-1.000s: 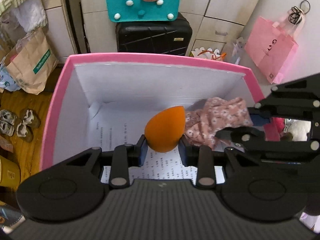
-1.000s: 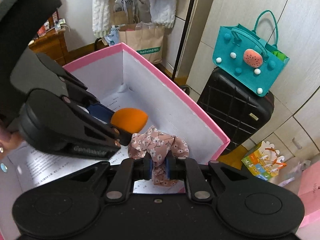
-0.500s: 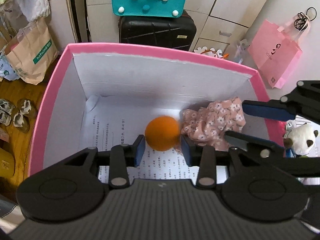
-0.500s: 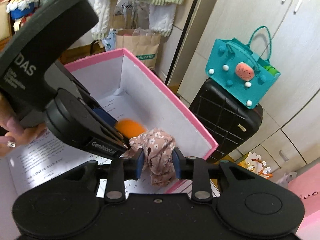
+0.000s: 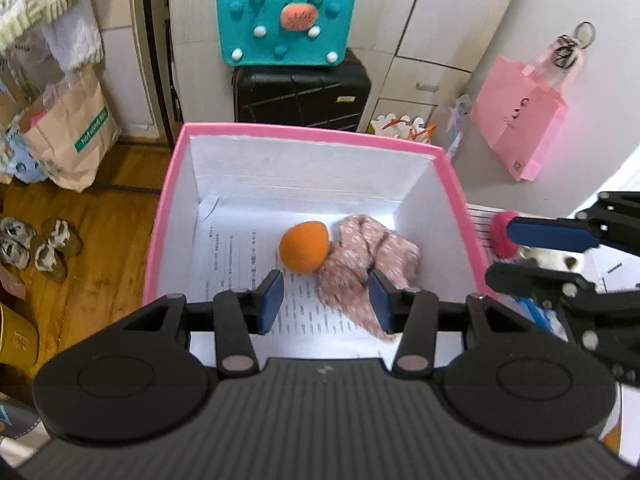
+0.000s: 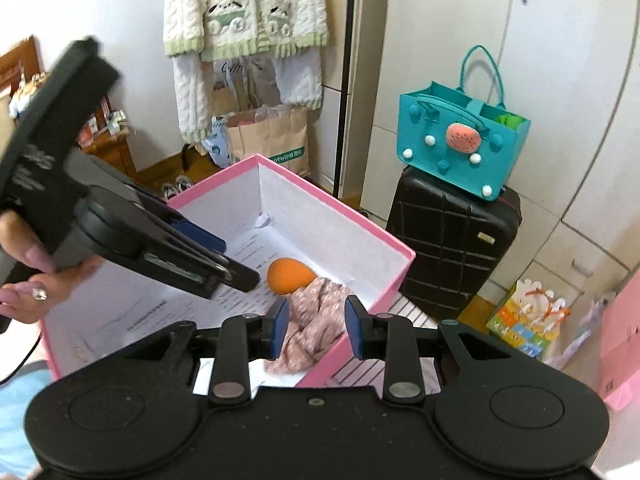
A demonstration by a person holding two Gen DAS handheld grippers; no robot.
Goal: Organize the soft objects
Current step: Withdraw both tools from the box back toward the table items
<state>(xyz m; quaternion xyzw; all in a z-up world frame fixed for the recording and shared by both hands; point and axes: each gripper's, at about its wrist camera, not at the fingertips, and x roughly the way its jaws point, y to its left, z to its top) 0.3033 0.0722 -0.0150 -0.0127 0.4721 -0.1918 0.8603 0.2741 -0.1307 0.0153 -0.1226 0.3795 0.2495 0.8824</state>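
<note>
A pink-rimmed, white-walled rectangular cardboard box [image 5: 168, 208] stands open, its floor lined with printed paper sheets [image 5: 236, 256]. In it lie a crumpled pink floral fabric piece [image 5: 368, 256] and, touching its left edge, an orange egg-shaped foam sponge [image 5: 304, 246], which lies on its side with its long axis along the box floor. The left gripper [image 5: 326, 300] hangs above the box, its fingers spreading, with nothing pinched. The right gripper [image 6: 316, 330] also has its fingers apart, clear of the fabric below.

Wooden floor [image 5: 100, 200], pale cabinet doors [image 6: 460, 40], black suitcase [image 5: 300, 92] beneath teal bag [image 5: 284, 28].
</note>
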